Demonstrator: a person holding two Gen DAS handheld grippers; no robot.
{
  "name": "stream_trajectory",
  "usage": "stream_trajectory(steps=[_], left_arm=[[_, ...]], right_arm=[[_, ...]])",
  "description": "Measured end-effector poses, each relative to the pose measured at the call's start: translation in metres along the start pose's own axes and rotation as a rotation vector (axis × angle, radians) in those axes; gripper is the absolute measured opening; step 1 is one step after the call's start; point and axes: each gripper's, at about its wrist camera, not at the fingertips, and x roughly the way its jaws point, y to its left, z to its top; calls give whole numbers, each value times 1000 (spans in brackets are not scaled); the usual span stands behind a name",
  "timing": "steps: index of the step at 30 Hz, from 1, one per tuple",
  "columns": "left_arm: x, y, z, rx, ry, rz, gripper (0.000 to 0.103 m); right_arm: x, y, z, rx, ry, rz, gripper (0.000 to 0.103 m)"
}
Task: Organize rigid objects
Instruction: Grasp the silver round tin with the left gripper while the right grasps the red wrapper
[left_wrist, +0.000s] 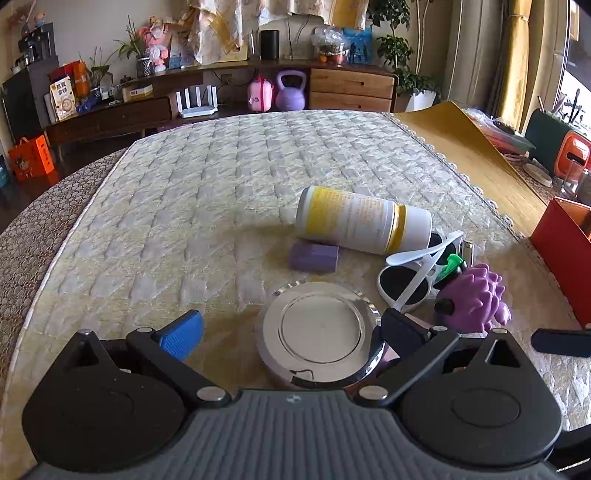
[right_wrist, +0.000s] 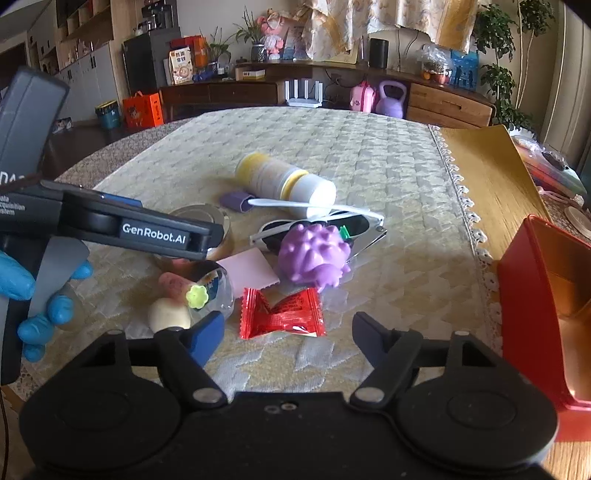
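- Left wrist view: the left gripper (left_wrist: 291, 328) is spread wide around a round silver tin (left_wrist: 319, 334), one blue pad on the cloth to its left and the dark finger at its right rim; whether that finger touches the tin cannot be told.
- The tin has a polished lid with a raised circular ring and stands on the quilted table cover (left_wrist: 184, 192).
- Beyond it lie a small purple block (left_wrist: 313, 257) and a white bottle (left_wrist: 364, 219) on its side, with a yellow label, a gold band and a white cap.
- To the right, white sunglasses (left_wrist: 413, 275) rest against the bottle's cap, and a purple spiky toy (left_wrist: 472, 299) lies just beside them.
- A red box (left_wrist: 561, 258) stands at the right edge; its contents are hidden here.
- Right wrist view: the right gripper (right_wrist: 288, 332) is spread over a red candy wrapper (right_wrist: 282, 314), its pads apart from it.
- Near the left finger lie a cream oval piece (right_wrist: 170, 314) and a clear packet with a yellow-green flower cap (right_wrist: 207, 291); a pink square (right_wrist: 251, 271) lies beyond.
- The red box (right_wrist: 532, 295) stands open at the right, showing an orange inner wall; no contents can be made out.
- A blue-gloved hand (right_wrist: 33, 291) holds the left gripper's body.
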Motion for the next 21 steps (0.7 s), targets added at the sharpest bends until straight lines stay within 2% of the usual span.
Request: stream_trajectory(steps=[10, 13, 21], left_arm=[[4, 17, 2, -91, 15, -22, 103], [4, 14, 3, -77, 8, -19, 103], [11, 3, 6, -72, 28, -19, 103]], right_arm=[[12, 4, 1, -19, 20, 5, 68], [16, 5, 2, -22, 27, 6, 63], [17, 5, 1, -13, 33, 0, 63]])
